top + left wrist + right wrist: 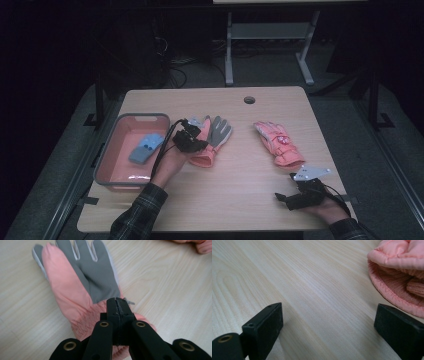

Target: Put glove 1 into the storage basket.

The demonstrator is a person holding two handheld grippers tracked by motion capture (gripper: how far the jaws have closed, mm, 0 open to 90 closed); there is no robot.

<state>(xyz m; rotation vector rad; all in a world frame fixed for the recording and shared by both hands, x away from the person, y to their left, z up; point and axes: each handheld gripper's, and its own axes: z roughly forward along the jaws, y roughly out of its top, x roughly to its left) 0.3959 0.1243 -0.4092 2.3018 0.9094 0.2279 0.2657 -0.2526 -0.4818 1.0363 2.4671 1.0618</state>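
Presently the left gripper has its jaws fully closed, pinching thin cuff fabric of the pink-and-grey padded glove lying ahead on the table, so the shallow hold could slip when lifted.

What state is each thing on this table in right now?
Left gripper: fingers shut on the palm-up glove's cuff.
Right gripper: fingers open, nothing between them.
Palm-up glove: flat, grey palm up.
Second glove: lying untouched.
Bin: holds a blue item.
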